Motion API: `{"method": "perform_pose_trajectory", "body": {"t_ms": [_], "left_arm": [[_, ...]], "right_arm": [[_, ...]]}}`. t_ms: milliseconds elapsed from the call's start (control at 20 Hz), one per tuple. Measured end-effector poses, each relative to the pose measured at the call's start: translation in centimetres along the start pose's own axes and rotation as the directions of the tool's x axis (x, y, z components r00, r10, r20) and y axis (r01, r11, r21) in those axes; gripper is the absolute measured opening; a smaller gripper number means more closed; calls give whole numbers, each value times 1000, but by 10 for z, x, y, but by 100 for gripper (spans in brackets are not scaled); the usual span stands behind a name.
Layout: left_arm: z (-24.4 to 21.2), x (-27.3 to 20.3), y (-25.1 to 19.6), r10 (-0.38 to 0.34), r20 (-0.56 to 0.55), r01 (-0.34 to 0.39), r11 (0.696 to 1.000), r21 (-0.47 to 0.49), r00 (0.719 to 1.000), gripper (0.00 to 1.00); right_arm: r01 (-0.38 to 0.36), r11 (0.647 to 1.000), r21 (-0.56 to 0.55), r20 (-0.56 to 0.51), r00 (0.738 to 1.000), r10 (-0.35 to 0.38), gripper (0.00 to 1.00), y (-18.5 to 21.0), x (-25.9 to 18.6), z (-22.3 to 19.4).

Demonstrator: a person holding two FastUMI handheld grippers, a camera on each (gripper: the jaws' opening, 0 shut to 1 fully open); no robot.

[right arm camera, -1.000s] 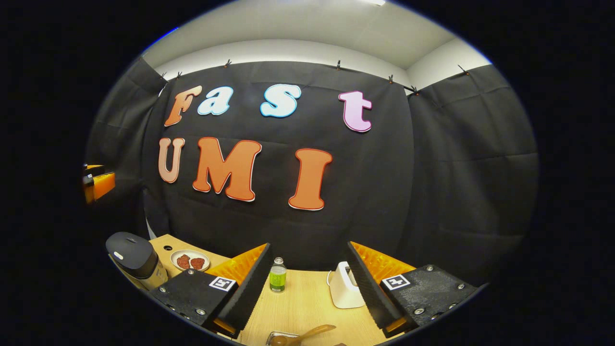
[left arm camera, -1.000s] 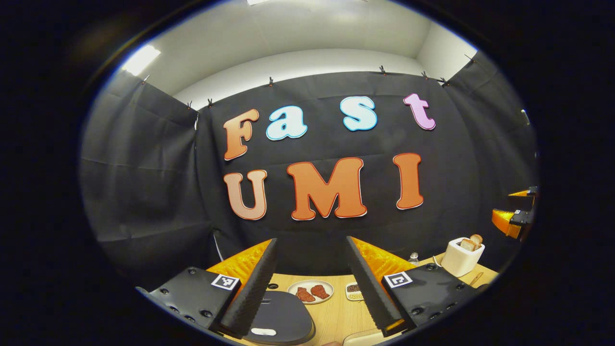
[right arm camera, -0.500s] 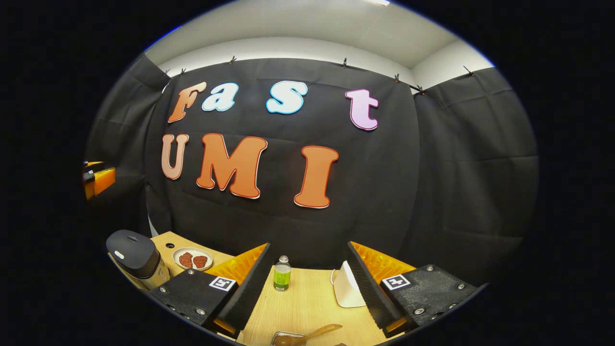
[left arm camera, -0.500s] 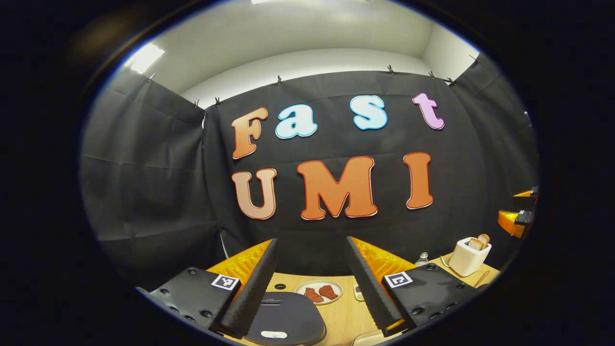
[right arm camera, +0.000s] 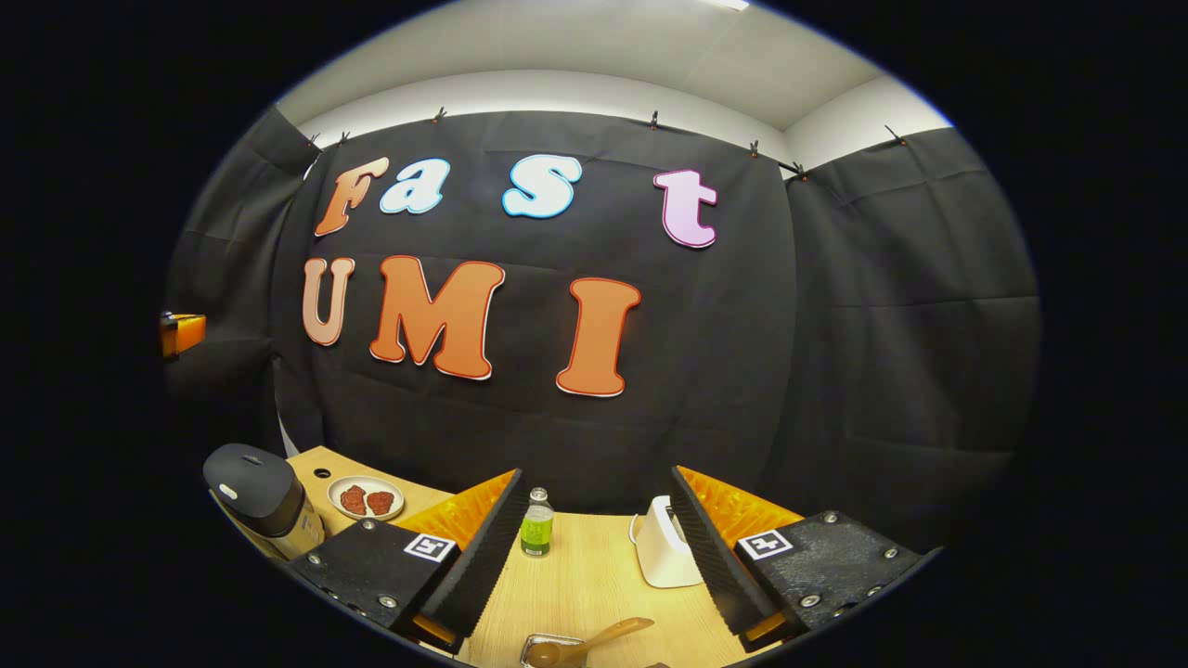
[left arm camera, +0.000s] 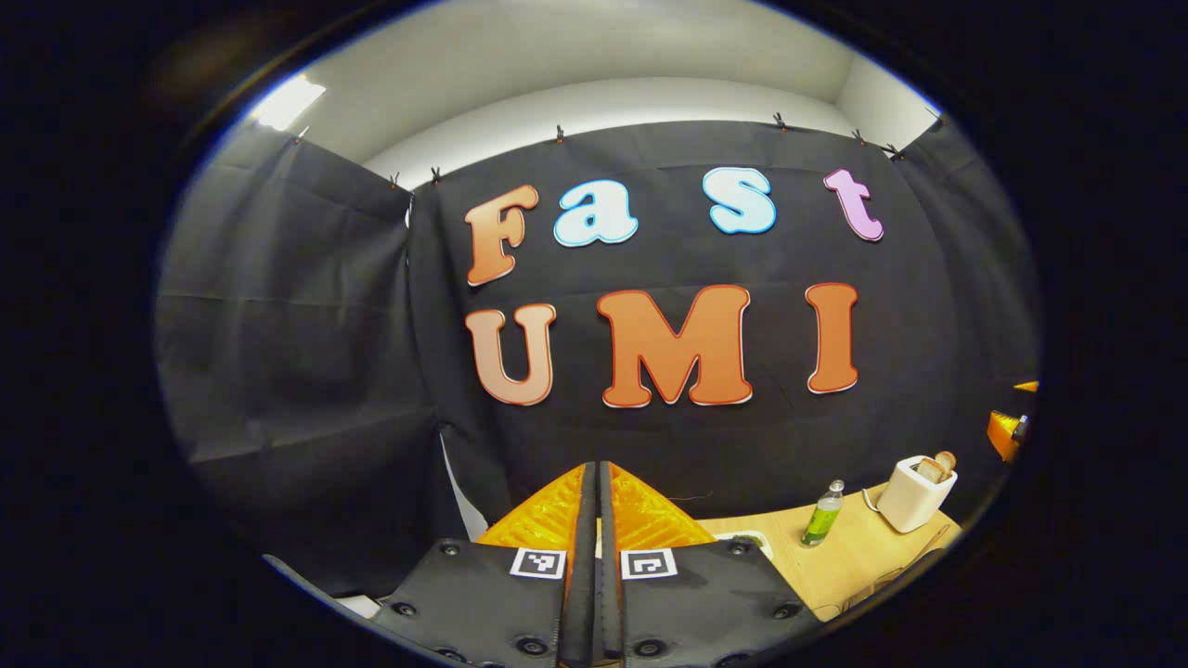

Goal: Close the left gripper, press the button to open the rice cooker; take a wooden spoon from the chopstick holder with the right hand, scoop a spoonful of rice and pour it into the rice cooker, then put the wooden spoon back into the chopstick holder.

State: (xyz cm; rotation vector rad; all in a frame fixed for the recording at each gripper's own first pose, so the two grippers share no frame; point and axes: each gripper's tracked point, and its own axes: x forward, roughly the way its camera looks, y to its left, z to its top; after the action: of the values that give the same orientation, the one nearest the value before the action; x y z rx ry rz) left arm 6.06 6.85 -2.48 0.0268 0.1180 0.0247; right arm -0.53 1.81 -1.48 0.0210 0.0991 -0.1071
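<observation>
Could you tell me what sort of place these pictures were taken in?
Probably a mock kitchen staged in a booth: a wooden table carries a rice cooker, a toaster with bread and a plate of food, with black cloth walls behind.

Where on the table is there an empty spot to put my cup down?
In the right gripper view, bare wood lies between the green bottle and the white toaster, running forward to the metal holder with the wooden spoon. It is more crowded at the left, where the rice cooker and the plate of food stand close.
</observation>
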Motion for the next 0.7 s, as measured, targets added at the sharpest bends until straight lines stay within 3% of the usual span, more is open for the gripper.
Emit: {"method": "perform_pose_trajectory", "body": {"t_ms": [150, 300, 400, 500, 550, 600, 700], "left_arm": [[-36, 22, 22, 22, -223, -29, 999, -29, 974, 5], [-78, 33, 35, 8, -439, -37, 998, -58, 899, 5], [-111, 33, 45, -5, -582, -42, 997, -68, 813, 5], [-145, 23, 50, -33, -713, -43, 995, -88, 701, 5], [-160, 18, 47, -56, -757, -50, 992, -116, 651, 2], [-172, 12, 45, -79, -801, -58, 988, -140, 594, 5], [-199, 9, 43, -116, -850, -71, 982, -176, 515, 2]], "right_arm": [[26, 1000, 8, -20, 999, -26, 95, -9, -8, -6], [53, 998, 30, -46, 998, -51, 95, -18, -17, -15], [79, 997, 26, -65, 995, -77, 95, -25, -23, -22], [103, 994, 23, -86, 991, -101, 95, -32, -28, -28], [113, 993, 22, -95, 989, -111, 95, -35, -31, -31], [124, 992, 20, -103, 987, -121, 95, -37, -34, -34], [143, 990, 15, -121, 983, -140, 95, -42, -39, -39]]}}
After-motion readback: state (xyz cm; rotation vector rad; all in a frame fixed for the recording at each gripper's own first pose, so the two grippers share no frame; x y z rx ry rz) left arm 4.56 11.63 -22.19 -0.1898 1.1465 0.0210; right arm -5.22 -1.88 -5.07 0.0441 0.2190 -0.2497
